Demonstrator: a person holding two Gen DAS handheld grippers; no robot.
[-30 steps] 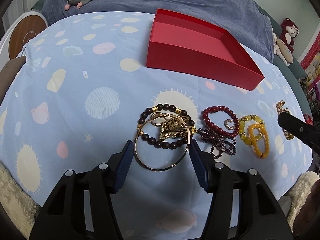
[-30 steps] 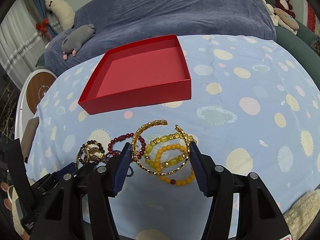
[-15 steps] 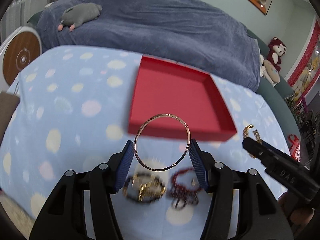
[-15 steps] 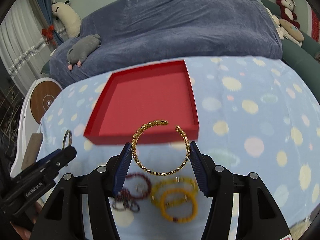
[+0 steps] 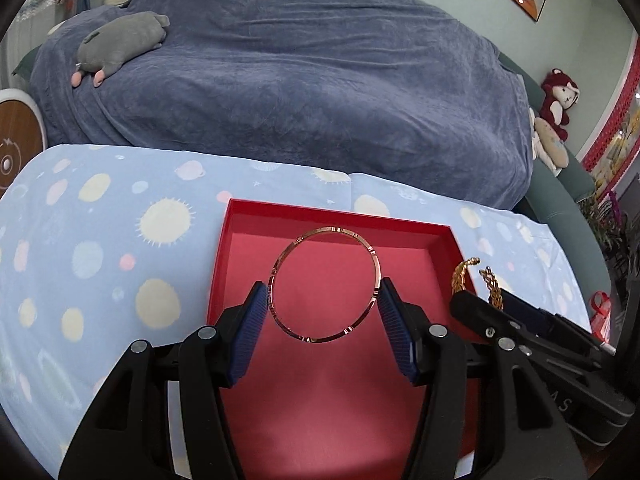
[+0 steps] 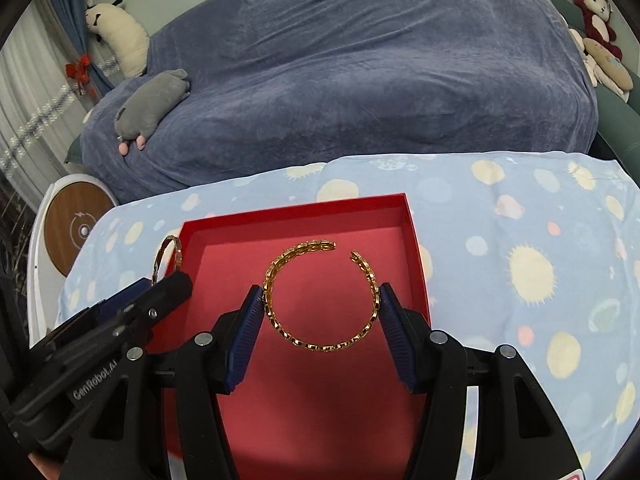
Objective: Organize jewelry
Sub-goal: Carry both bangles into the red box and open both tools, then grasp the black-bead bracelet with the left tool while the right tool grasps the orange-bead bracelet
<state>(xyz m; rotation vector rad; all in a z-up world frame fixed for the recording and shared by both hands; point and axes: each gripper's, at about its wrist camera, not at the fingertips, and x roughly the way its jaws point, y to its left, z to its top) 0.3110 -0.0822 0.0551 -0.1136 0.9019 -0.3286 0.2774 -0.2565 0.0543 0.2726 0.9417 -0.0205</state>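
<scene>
Left gripper pinches a thin rose-gold bangle by its two sides, one blue pad against each edge. The ring is round, with no long axis; it lies roughly flat in the plane of the fingers and reaches forward past the fingertips. Beneath it and ahead lies the open red box, whose floor fills the space under the jaws.

Right gripper clamps a gold chain-link cuff the same way, side to side between its pads. The cuff's open gap points forward and slightly right, away from the gripper, toward the far wall of the red box below it.

Both grippers sit close together over the box. From the left wrist view the right one shows at the right with the cuff's two ends sticking up. The box rests on a pale blue cloth with planets and suns.
</scene>
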